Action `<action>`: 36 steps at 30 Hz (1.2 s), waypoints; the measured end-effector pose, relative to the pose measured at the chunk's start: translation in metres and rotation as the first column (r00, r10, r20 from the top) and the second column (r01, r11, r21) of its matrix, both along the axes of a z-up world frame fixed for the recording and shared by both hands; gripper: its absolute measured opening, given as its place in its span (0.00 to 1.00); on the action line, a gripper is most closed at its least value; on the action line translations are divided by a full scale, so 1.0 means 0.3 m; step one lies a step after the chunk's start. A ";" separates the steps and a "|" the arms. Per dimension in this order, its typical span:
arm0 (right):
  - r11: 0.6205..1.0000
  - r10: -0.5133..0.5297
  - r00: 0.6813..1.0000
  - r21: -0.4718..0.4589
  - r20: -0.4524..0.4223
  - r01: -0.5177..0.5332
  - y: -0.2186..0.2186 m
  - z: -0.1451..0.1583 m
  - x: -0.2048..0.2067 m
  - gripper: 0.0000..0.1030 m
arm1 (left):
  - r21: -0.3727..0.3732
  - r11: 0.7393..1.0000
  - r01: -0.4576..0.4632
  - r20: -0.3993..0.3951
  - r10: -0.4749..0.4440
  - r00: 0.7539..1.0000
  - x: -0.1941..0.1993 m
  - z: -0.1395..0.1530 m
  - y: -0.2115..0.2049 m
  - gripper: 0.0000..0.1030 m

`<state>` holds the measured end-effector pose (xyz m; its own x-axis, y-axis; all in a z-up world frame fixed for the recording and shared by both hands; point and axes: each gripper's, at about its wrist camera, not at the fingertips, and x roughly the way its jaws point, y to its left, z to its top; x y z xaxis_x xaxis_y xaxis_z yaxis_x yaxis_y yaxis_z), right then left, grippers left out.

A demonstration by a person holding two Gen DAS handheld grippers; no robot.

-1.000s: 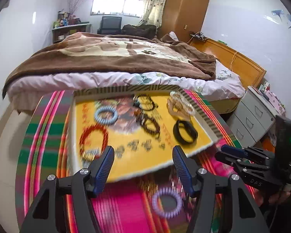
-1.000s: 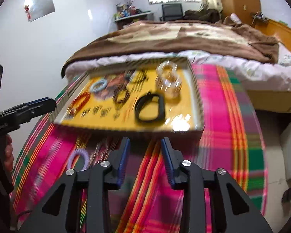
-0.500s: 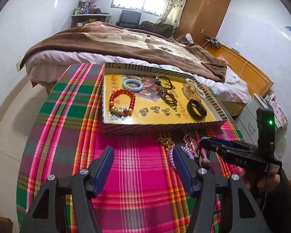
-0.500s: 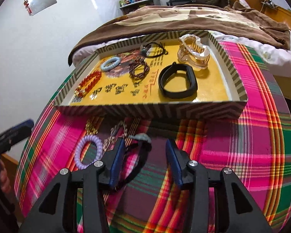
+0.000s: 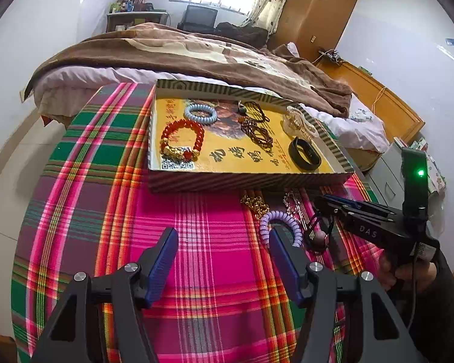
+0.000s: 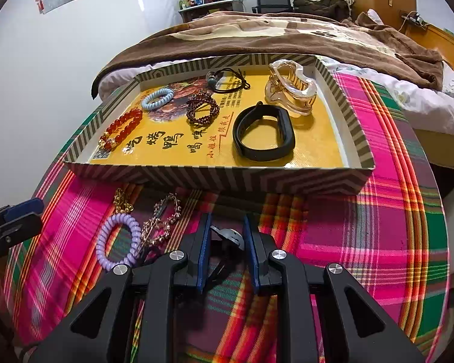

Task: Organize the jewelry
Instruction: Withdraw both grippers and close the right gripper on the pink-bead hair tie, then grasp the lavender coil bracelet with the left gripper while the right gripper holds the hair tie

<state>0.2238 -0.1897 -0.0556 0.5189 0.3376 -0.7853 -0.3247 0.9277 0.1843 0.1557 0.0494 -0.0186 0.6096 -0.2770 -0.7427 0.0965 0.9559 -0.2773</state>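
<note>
A person holds a two-finger gripper in each hand above a table covered with a pink and green plaid cloth point(image 5: 196, 242). The right gripper point(image 6: 227, 236) points steeply down at the cloth, and its jaws are closing, now narrow, around a grey bead on a black cord bracelet point(image 6: 228, 236) that sits between the blue pads; whether the pads already press on it I cannot tell. Just to the left of this gripper lie a purple coil hair tie point(image 6: 118, 242), a silver chain bracelet point(image 6: 160, 220) and, a little farther ahead, a gold chain point(image 6: 122, 202). Straight ahead of it stands a shallow striped tray point(image 6: 221, 178) with a yellow floor, holding a black wristband point(image 6: 263, 133), a clear hair claw point(image 6: 290, 90), a red bead bracelet point(image 6: 121, 128), a blue coil tie point(image 6: 157, 98) and a dark bead bracelet point(image 6: 202, 109). The left gripper point(image 5: 224, 248) hovers over bare cloth with its jaws moderately wide and nothing between them. A bed with a brown blanket point(image 5: 196, 54) lies beyond the tray.
</note>
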 end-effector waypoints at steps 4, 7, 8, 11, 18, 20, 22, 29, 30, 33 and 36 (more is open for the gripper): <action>0.999 -0.017 1.000 0.036 0.001 0.017 -0.042 0.014 -0.016 0.12 | 0.003 1.000 0.013 -0.005 -0.013 1.000 0.000 -0.006 -0.019 0.60; 0.998 -0.015 1.000 0.067 -0.003 0.015 -0.072 0.028 -0.036 0.10 | 0.010 1.000 0.020 -0.011 -0.020 1.000 0.002 -0.012 -0.036 0.60; 0.997 -0.014 1.000 0.070 -0.003 0.015 -0.077 0.031 -0.042 0.10 | 0.011 1.000 0.023 -0.013 -0.023 1.000 0.003 -0.014 -0.041 0.60; 0.996 -0.003 1.000 0.085 -0.002 0.003 -0.095 0.043 -0.064 0.07 | 0.014 0.999 0.030 -0.021 -0.029 0.999 0.005 -0.022 -0.055 0.60; 0.992 -0.026 0.999 0.128 0.027 0.022 -0.181 0.082 -0.142 0.07 | 0.023 0.999 0.045 -0.027 -0.044 0.999 0.003 -0.026 -0.075 0.60; 0.982 -0.074 0.997 0.174 0.029 0.068 -0.239 0.098 -0.166 0.07 | 0.027 0.998 0.049 -0.035 -0.048 0.998 0.006 -0.031 -0.082 0.60; 0.976 -0.096 0.995 0.200 0.032 0.088 -0.275 0.107 -0.179 0.07 | 0.029 0.998 0.062 -0.045 -0.061 0.997 0.013 -0.041 -0.098 0.60; 0.956 -0.139 0.989 0.266 0.038 0.124 -0.352 0.110 -0.217 0.07 | 0.039 0.997 0.063 -0.091 -0.059 0.994 0.063 -0.094 -0.158 0.60; 0.958 -0.146 0.988 0.255 0.043 0.130 -0.354 0.110 -0.219 0.07 | 0.042 0.997 0.058 -0.096 -0.054 0.994 0.069 -0.098 -0.161 0.60; 0.959 -0.139 0.989 0.253 0.046 0.123 -0.358 0.106 -0.224 0.07 | 0.115 0.992 0.046 -0.077 -0.037 0.996 0.080 -0.088 -0.193 0.60; 0.959 -0.135 0.990 0.259 0.048 0.118 -0.360 0.098 -0.225 0.07 | 0.143 0.989 0.034 -0.095 -0.021 0.995 0.102 -0.100 -0.203 0.60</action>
<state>0.1561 -0.2976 -0.0261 0.6174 0.4504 -0.6449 -0.2265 0.8869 0.4025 0.1862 -0.0116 -0.0486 0.5294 -0.1784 -0.8294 0.1035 0.9839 -0.1456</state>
